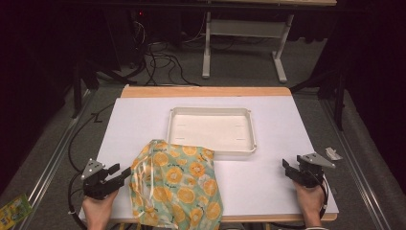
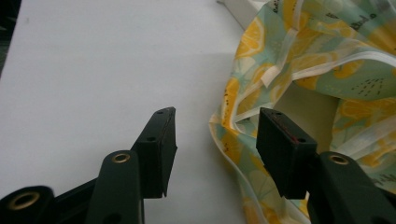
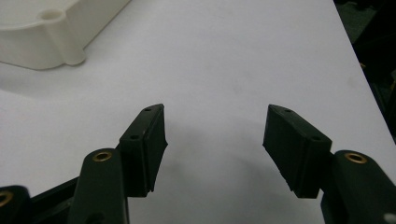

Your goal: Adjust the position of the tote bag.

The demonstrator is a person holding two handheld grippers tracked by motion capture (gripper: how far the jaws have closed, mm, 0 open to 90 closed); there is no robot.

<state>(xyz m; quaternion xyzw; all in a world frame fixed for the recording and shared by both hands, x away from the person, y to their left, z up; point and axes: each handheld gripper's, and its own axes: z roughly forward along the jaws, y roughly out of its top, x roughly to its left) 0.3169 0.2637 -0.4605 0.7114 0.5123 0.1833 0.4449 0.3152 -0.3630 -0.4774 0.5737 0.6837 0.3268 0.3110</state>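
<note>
Lemon-print bag (image 1: 177, 187) lies just right of the open, empty left gripper (image 1: 125, 172)

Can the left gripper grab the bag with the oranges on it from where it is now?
Probably yes. The left gripper sits right beside the bag with its jaws open, and in the left gripper view the bag's edge lies just ahead of the gap with nothing in between.
</note>
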